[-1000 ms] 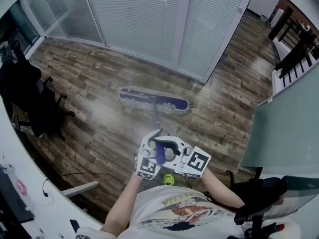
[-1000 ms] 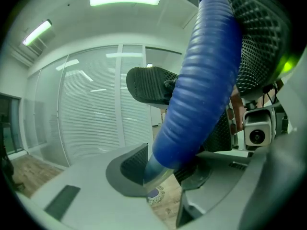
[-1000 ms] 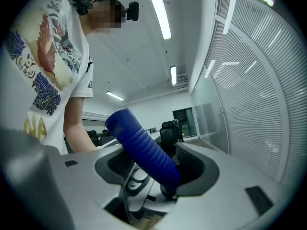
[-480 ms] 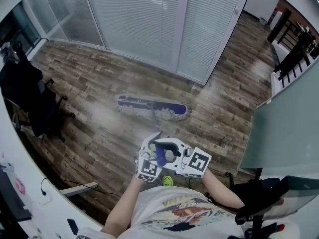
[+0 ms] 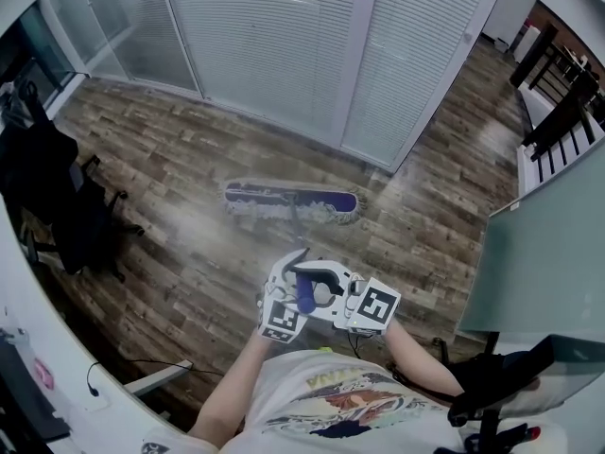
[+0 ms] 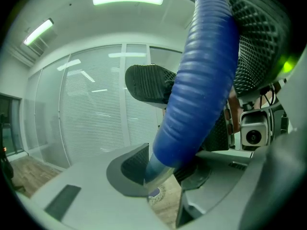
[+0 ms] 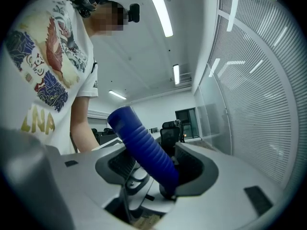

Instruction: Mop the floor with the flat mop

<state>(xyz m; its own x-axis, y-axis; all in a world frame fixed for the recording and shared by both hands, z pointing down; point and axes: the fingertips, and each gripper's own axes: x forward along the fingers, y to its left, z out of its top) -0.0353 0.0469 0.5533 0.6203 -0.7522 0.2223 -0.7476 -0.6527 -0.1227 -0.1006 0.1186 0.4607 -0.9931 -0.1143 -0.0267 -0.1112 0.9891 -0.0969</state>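
The flat mop's blue head (image 5: 291, 200) with its pale fringe lies on the wood floor (image 5: 189, 253) in front of the blinds. Its thin handle runs back to a blue ribbed grip (image 5: 304, 293) at my chest. My left gripper (image 5: 291, 289) and right gripper (image 5: 329, 293) face each other, both shut on that grip. In the left gripper view the ribbed grip (image 6: 201, 80) crosses steeply between the jaws of the left gripper (image 6: 163, 169). In the right gripper view the grip (image 7: 144, 147) slants between the pads of the right gripper (image 7: 158, 174).
A black office chair (image 5: 57, 206) stands at the left. Glass doors with white blinds (image 5: 274, 45) close the far side. A frosted green panel (image 5: 548, 253) and another chair (image 5: 501, 386) are at the right. A white desk edge (image 5: 57, 367) and a cable (image 5: 142, 365) sit lower left.
The mop head has turned to lie more level across the view and slid a little left over the floor. Both grippers stay shut on the grip.
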